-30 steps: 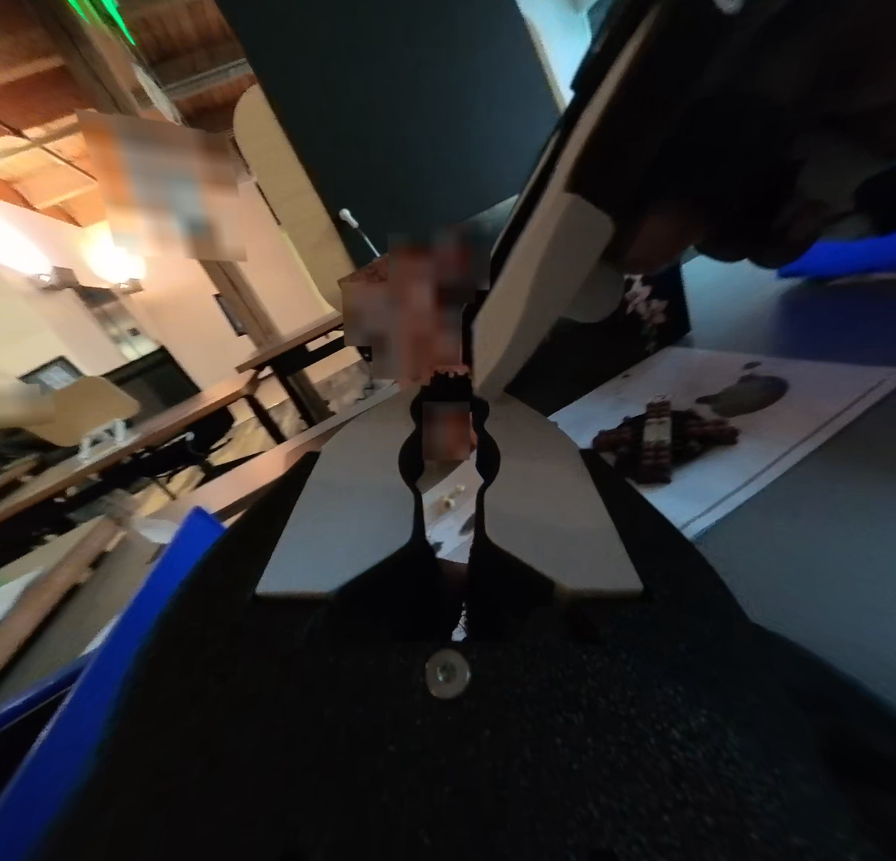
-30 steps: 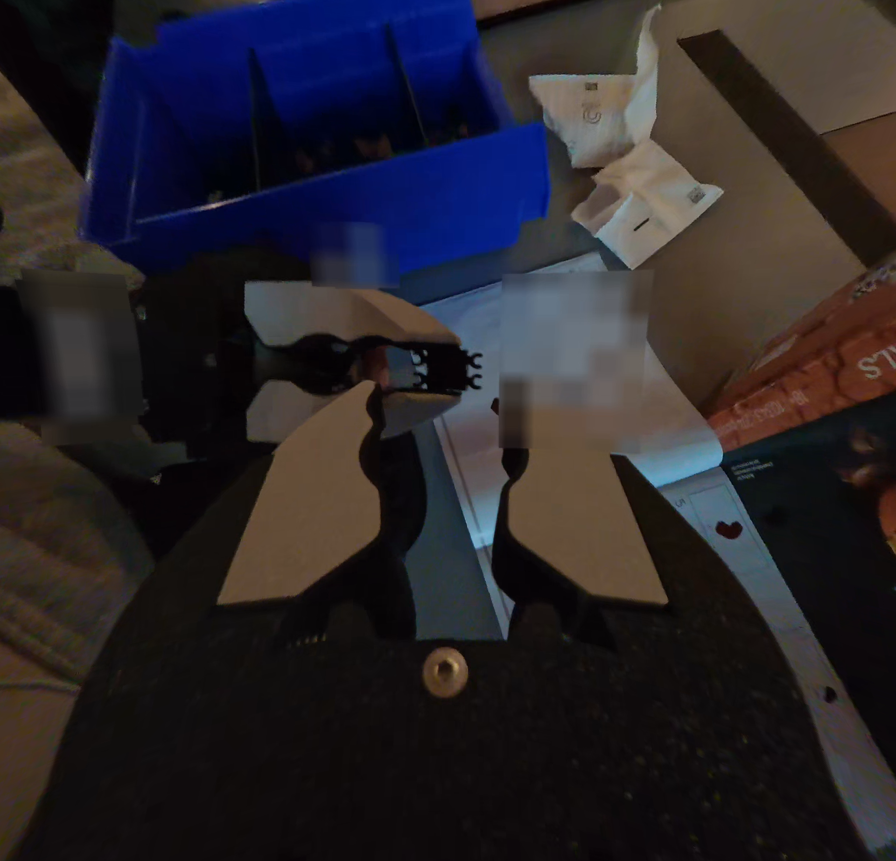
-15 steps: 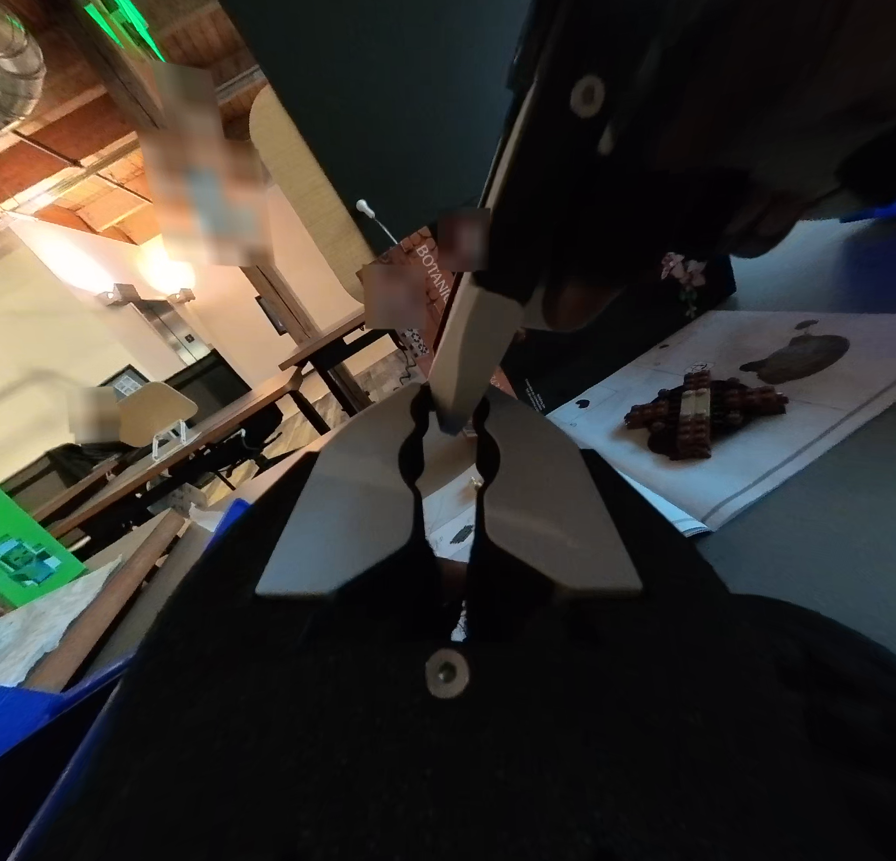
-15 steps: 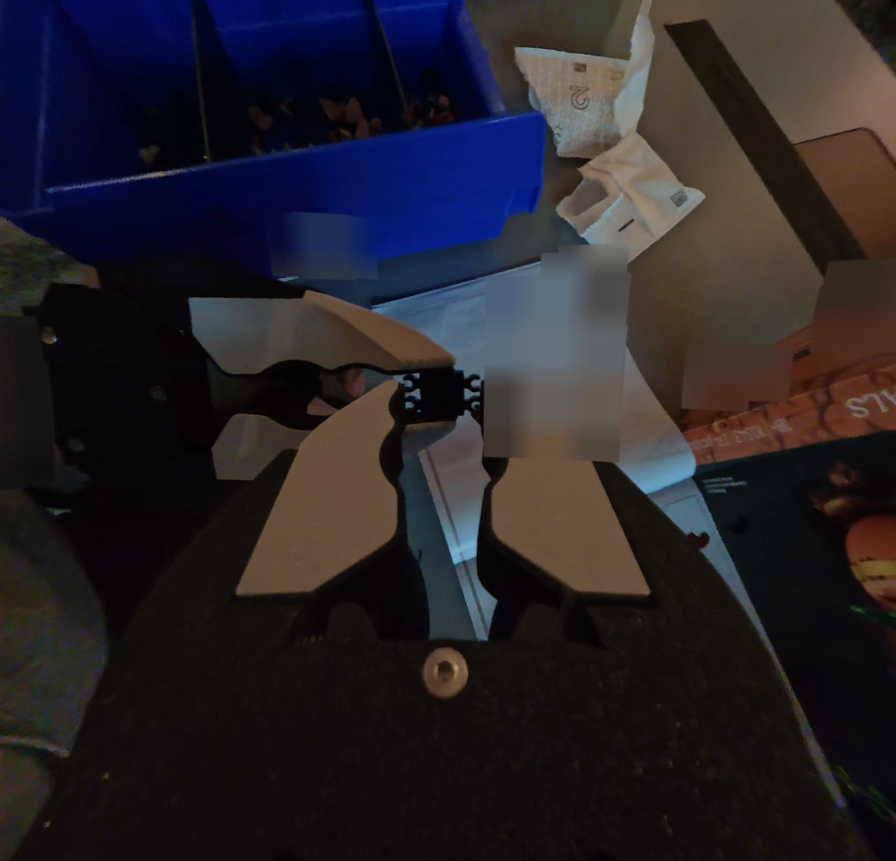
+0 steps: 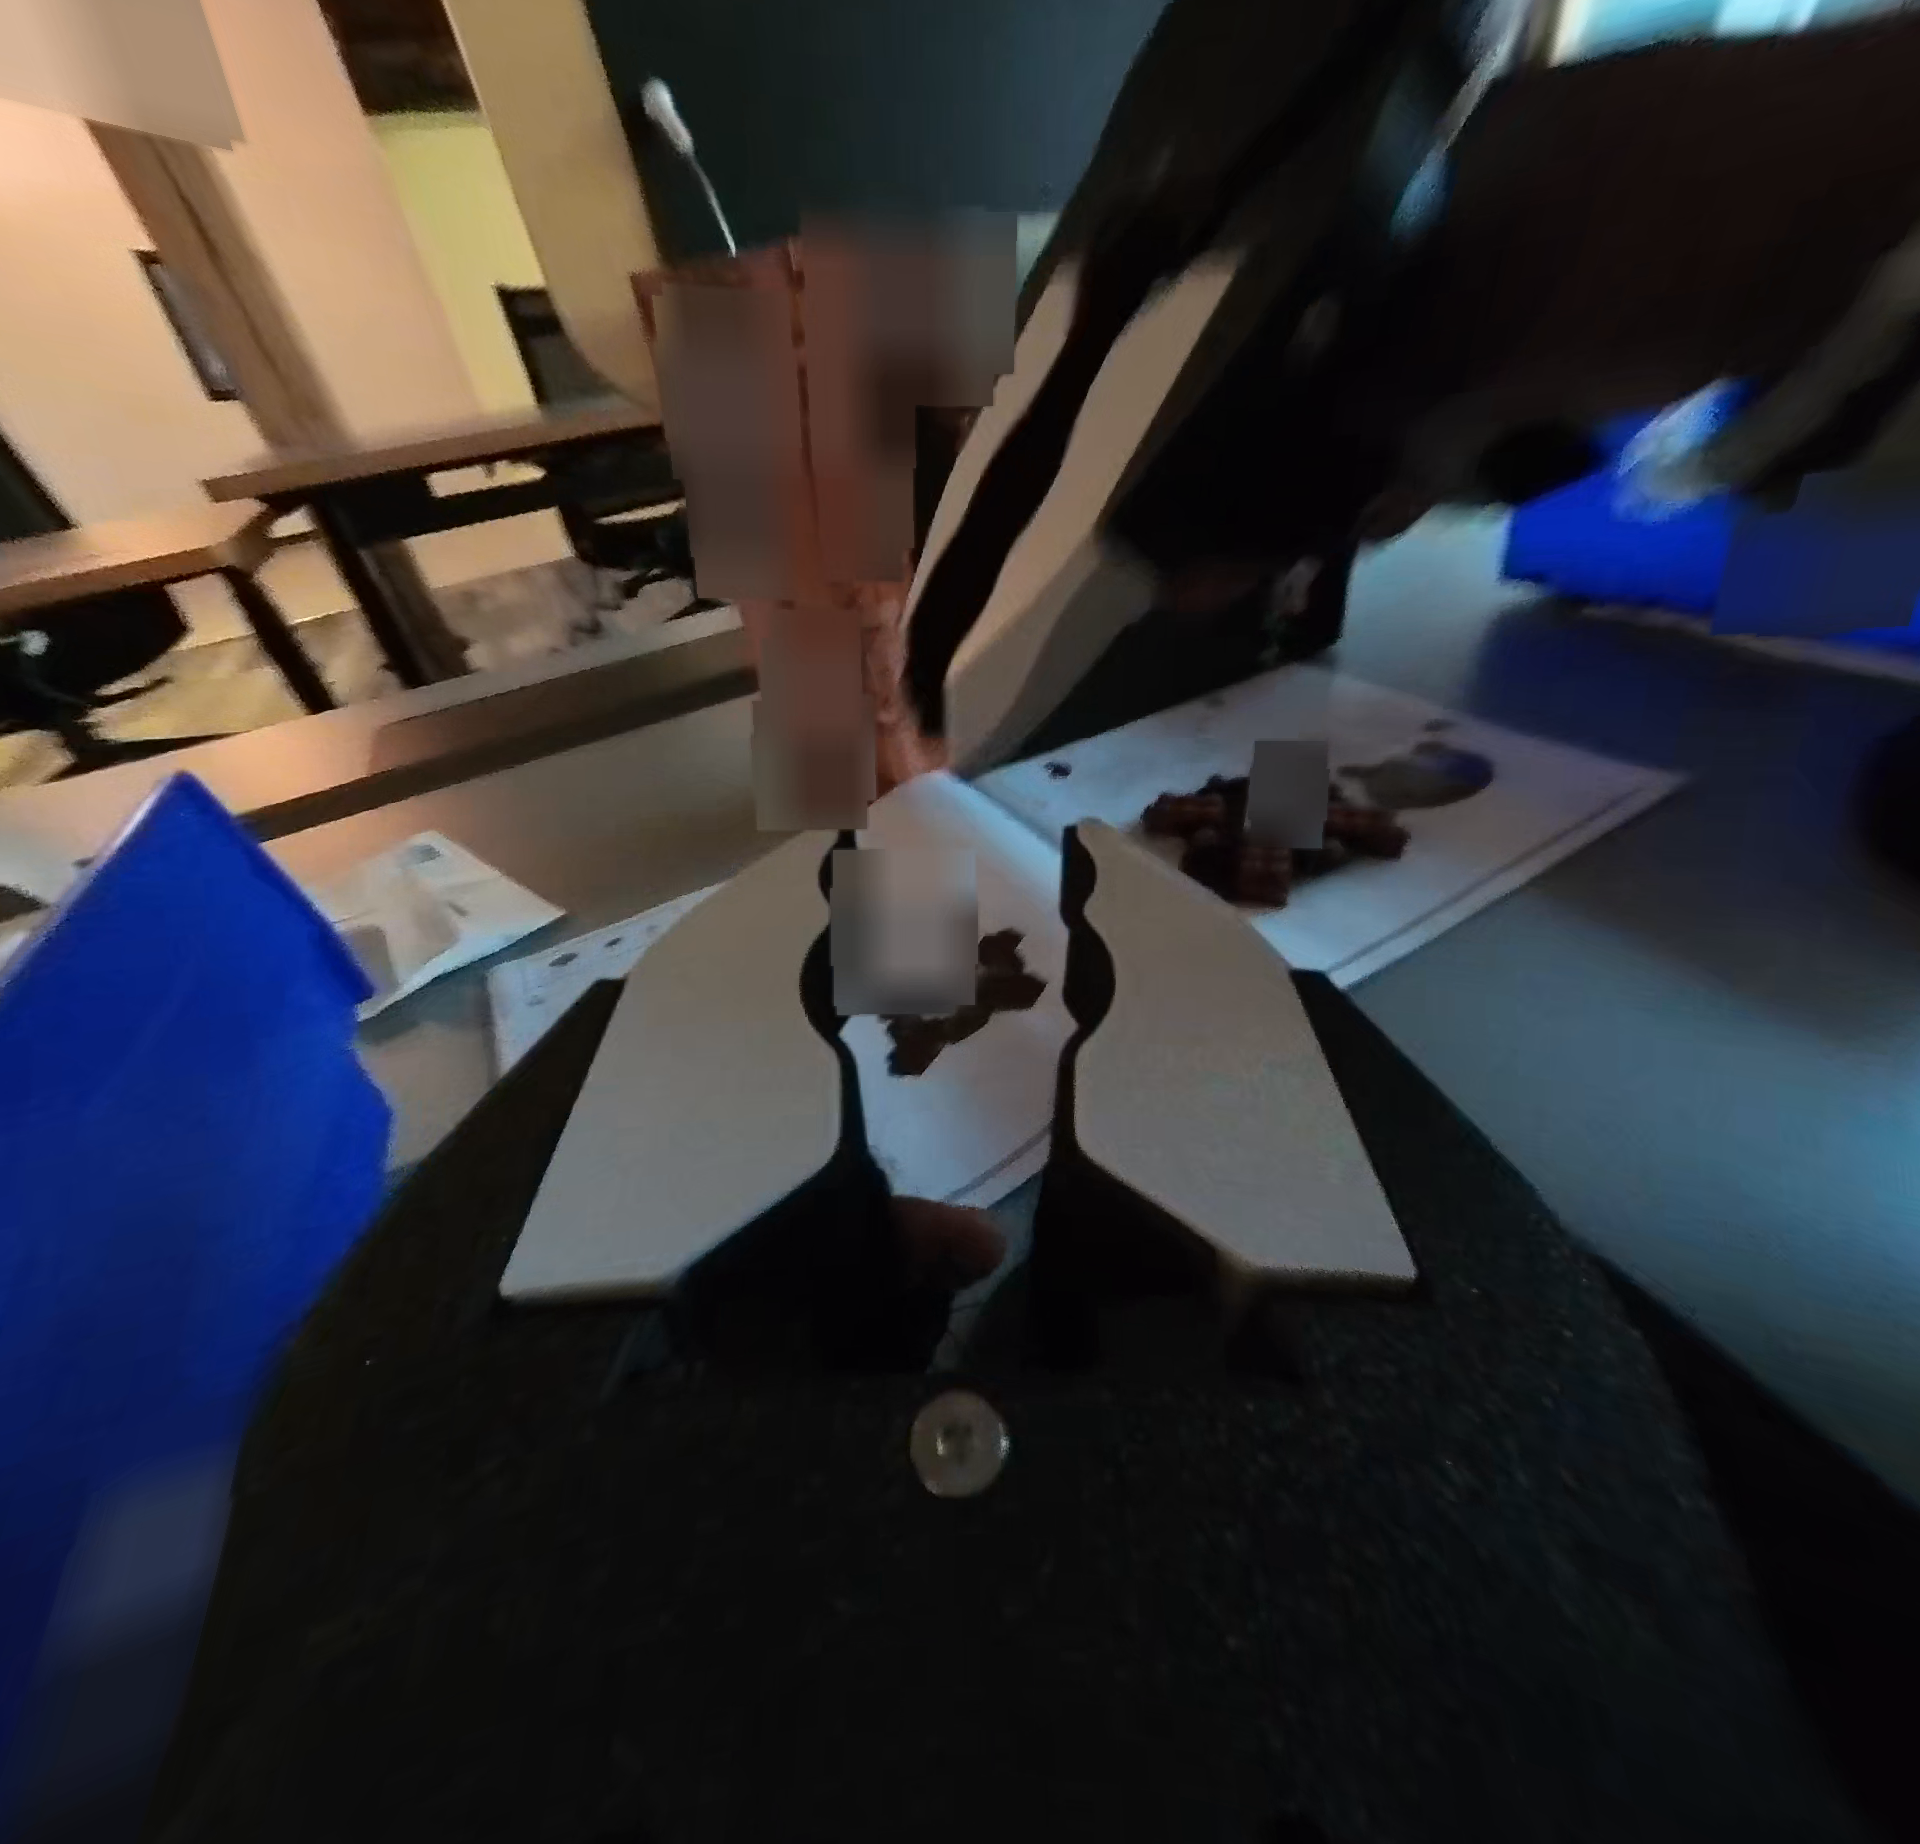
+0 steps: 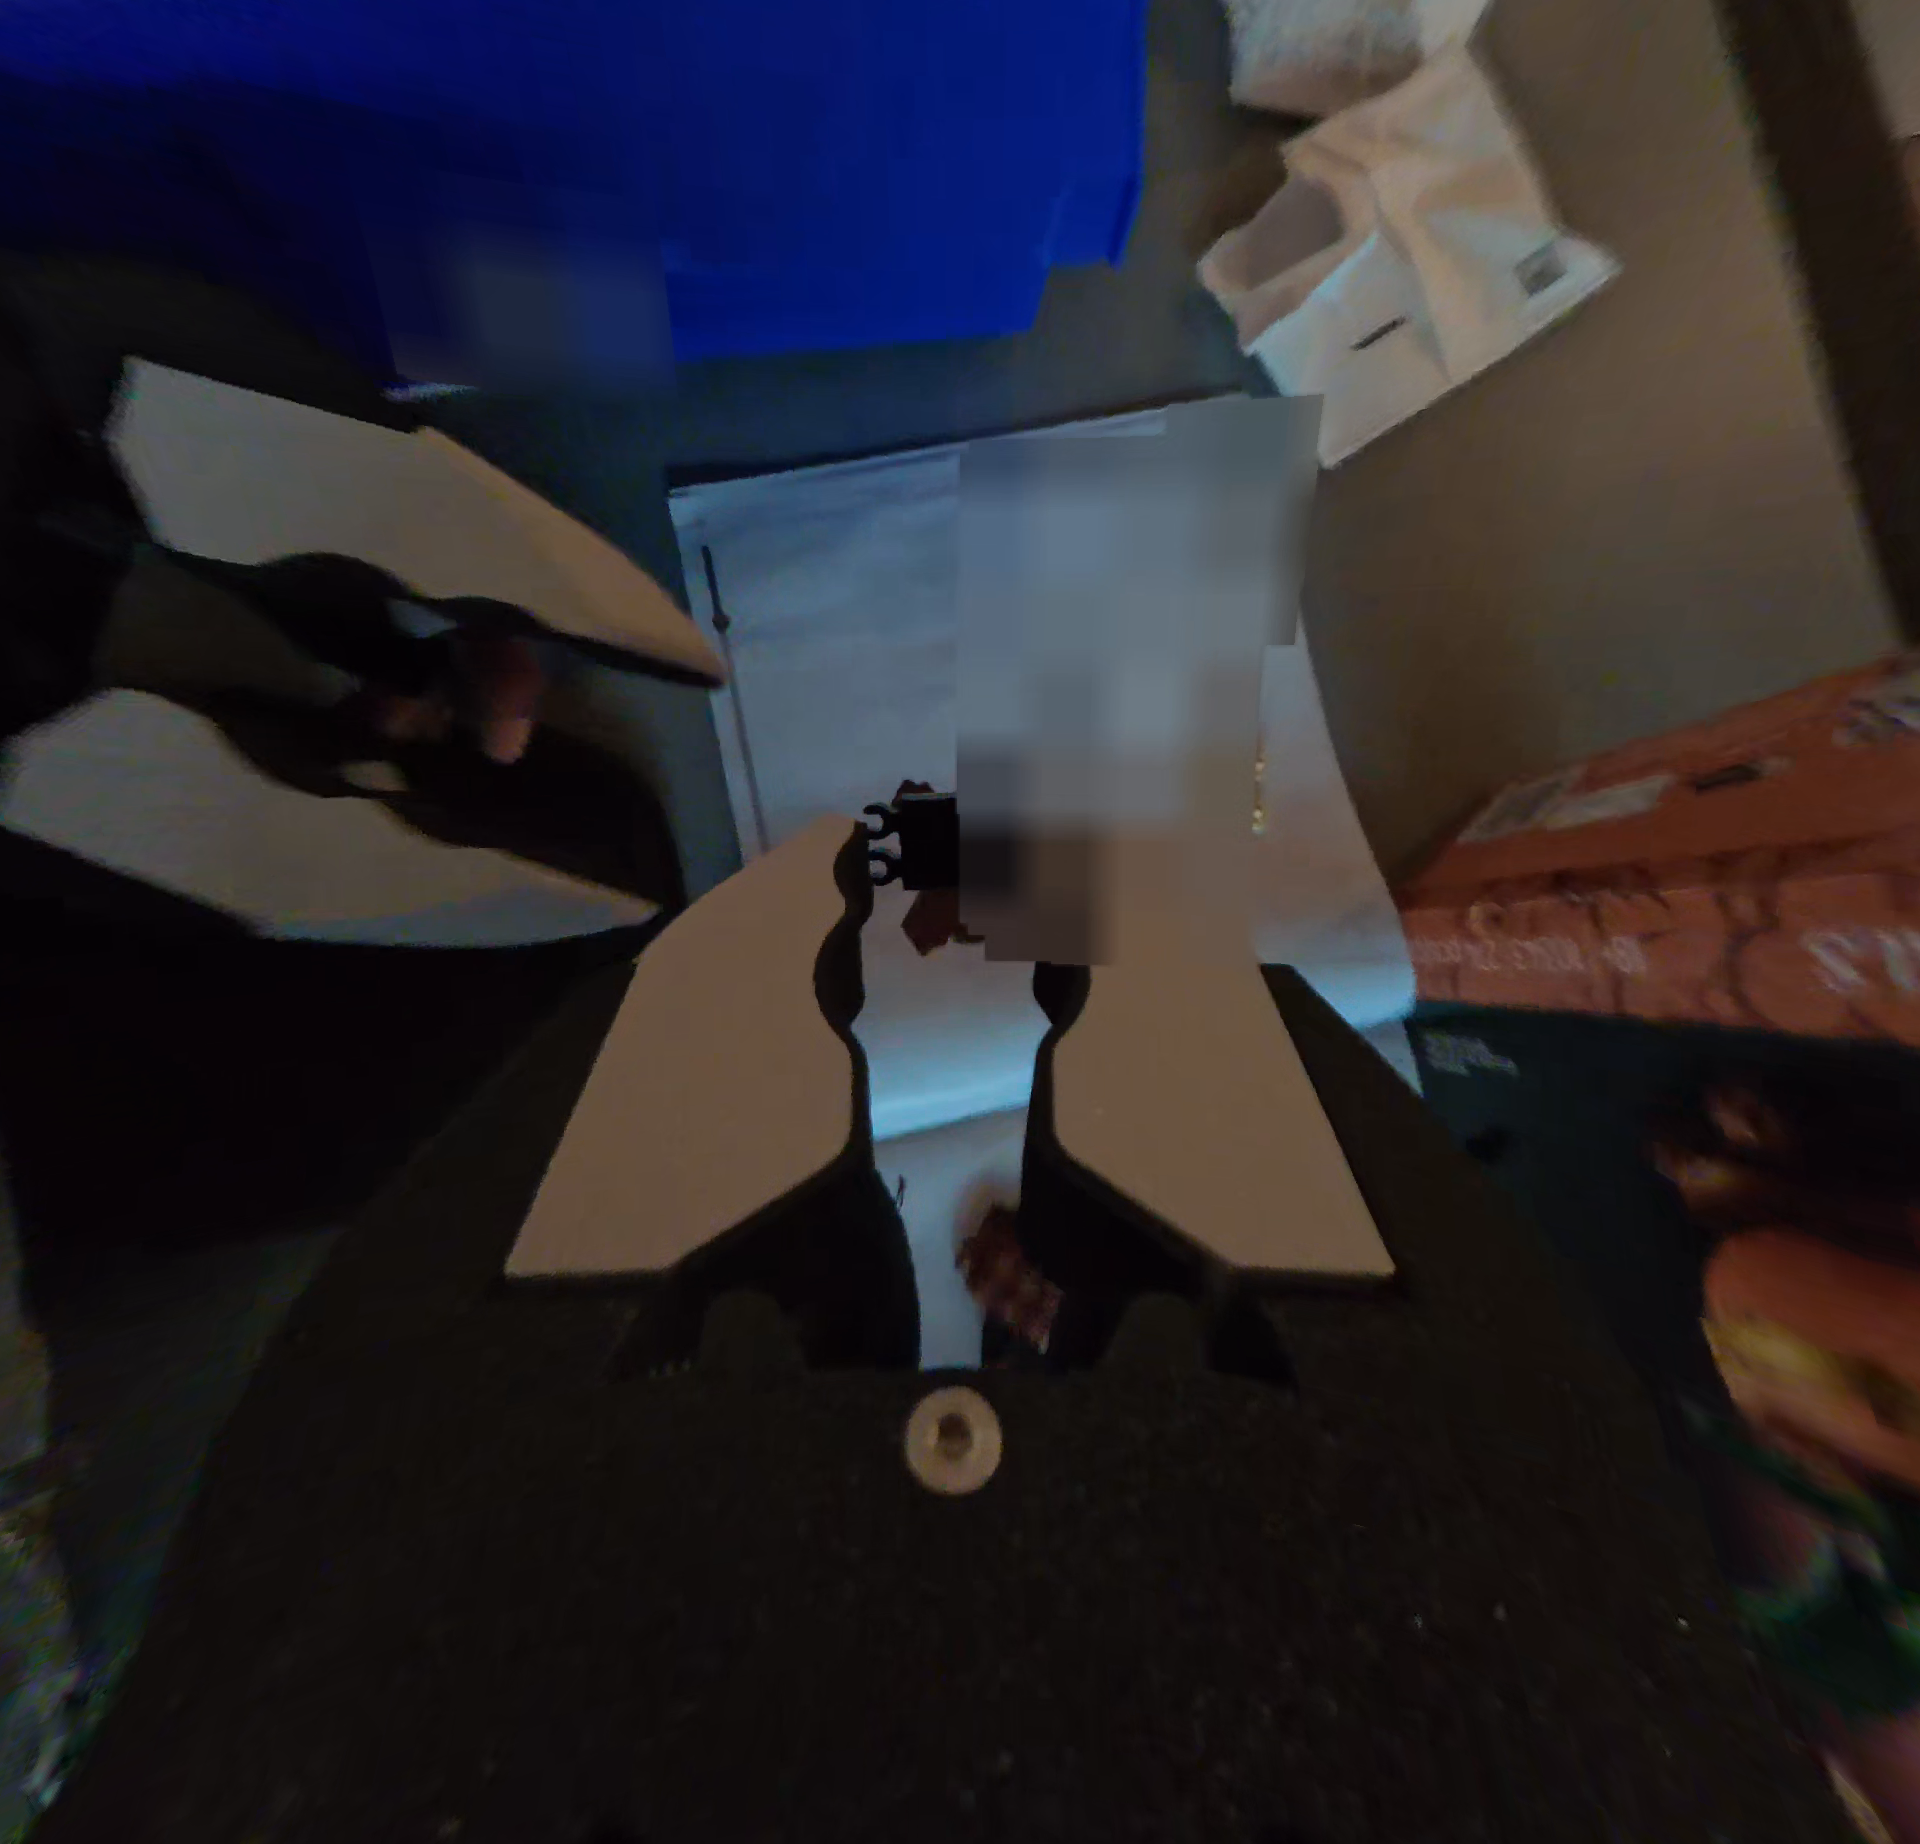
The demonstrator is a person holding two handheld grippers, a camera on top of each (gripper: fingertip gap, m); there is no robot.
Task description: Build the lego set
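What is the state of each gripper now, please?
Left gripper: open, nothing held.
Right gripper: closed on a small black piece; one fingertip is hidden.

Two grey-fingered handheld grippers (image 5: pixel 961 859) (image 6: pixel 961 859); two blue plastic bins (image 5: pixel 156 1067) (image 5: pixel 1662 537); one open white instruction booklet (image 5: pixel 1455 859); one brown brick model (image 5: pixel 1226 838); two white paper bags (image 6: pixel 1403 236); one small black clip piece (image 6: pixel 914 844)

Dim room: cream plaster walls (image 5: pixel 343 267) glowed warmly, long dark wooden tables (image 5: pixel 416 464) stood on black legs, and a dark upright panel (image 5: pixel 831 59) loomed behind.
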